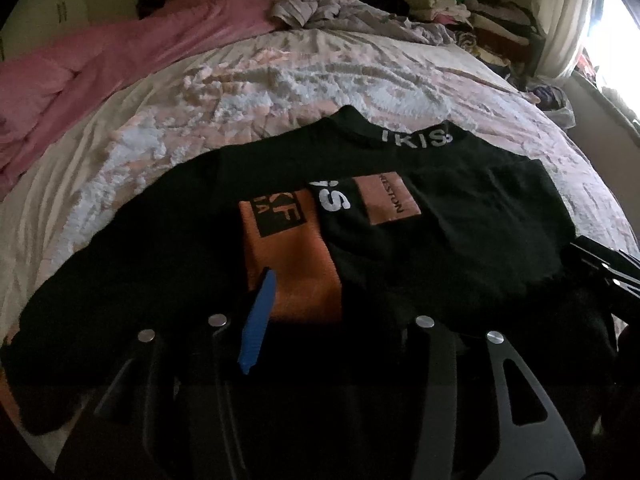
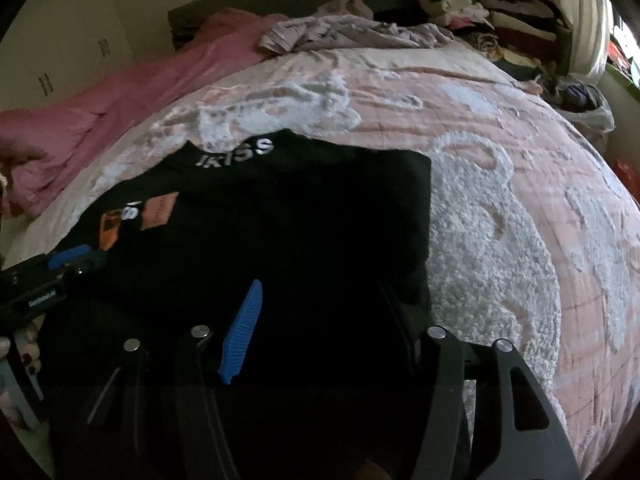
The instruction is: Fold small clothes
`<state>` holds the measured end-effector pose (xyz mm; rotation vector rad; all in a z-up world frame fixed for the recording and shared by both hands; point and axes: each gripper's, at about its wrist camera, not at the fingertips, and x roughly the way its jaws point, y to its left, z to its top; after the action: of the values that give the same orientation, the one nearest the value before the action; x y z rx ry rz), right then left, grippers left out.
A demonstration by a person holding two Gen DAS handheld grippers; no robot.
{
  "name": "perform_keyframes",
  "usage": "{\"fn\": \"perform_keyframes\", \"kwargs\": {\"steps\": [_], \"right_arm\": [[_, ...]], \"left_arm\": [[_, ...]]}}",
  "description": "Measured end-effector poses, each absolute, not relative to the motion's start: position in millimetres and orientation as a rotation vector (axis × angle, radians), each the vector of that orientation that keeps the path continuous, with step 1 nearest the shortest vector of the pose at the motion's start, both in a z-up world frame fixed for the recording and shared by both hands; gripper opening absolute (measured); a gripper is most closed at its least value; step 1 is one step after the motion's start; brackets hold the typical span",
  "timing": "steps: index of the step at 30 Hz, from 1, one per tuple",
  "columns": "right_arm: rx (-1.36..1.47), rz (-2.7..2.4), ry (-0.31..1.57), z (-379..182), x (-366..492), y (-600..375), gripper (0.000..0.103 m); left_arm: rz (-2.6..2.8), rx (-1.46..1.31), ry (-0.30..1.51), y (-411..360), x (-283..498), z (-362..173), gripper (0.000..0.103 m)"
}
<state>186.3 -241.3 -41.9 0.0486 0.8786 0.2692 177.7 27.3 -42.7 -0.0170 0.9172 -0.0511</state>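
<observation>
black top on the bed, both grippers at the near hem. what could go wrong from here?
1. The black top is near-black in dim light, so its hem is hard to tell from the left hand-held gripper and the right hand-held gripper; a pinch may miss.
2. The bedspread is tufted and wrinkled, so a low grab may catch it too.
3. The folded-in sleeve may slide open when lifted.
</observation>
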Motion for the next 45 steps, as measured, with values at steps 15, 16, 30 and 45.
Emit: {"fn": "perform_keyframes", "kwargs": {"steps": [15,16,30,45], "right_arm": [[0.038,0.292,0.779,-10,165,-225,0.090],[0.041,0.295,0.774,-8,164,-225,0.091],[0.024,0.314,0.719,14,142,-207,0.097],[-0.027,0.385,0.696,31,122,-160,0.098]], "left_arm": [[-0.024,-0.012,0.867,45,156,-16,0.073],[-0.022,-0.014,0.863,47,154,-14,0.074],[0.005,-0.038,0.827,69,134,1,0.087],[0.078,-0.047,0.778,103,109,19,0.087]]}}
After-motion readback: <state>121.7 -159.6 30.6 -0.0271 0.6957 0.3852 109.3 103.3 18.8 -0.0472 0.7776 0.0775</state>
